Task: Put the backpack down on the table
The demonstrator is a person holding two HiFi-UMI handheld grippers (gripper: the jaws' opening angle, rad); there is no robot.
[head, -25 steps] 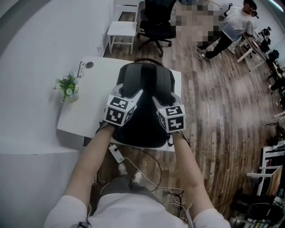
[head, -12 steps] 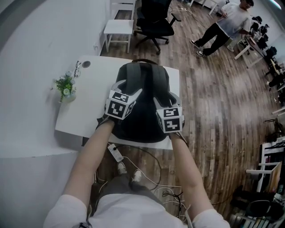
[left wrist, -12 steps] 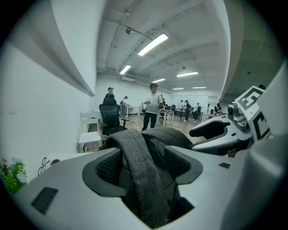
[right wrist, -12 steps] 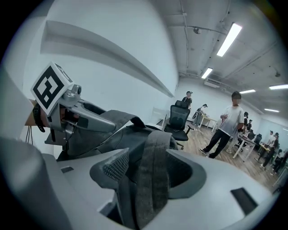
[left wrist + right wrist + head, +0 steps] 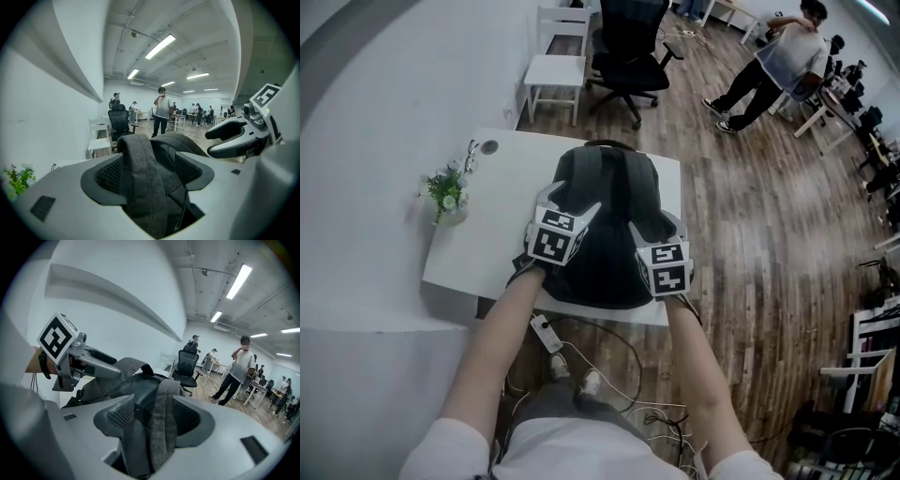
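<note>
While the backpack [image 5: 605, 178] lies on the worktop [image 5: 483, 234], the left gripper [image 5: 572, 200] and right gripper [image 5: 654, 225] have just been opening. Their fingers [image 5: 70, 187] stand wide, each pair loosely around a strap [image 5: 140, 173] without pinching it.

- One backpack [image 5: 605, 225], with two shoulder straps: one strap [image 5: 140, 173] in the left gripper view, and a second strap [image 5: 164, 423] in the right gripper view.
- Two grippers: left gripper [image 5: 572, 199], right gripper [image 5: 654, 225].
- One white table [image 5: 487, 225].
- One potted plant [image 5: 447, 192].
- Two chairs: black office chair [image 5: 628, 47], white chair [image 5: 553, 67].
- One power strip [image 5: 547, 330].
- One standing person [image 5: 773, 61] in the head view.
</note>
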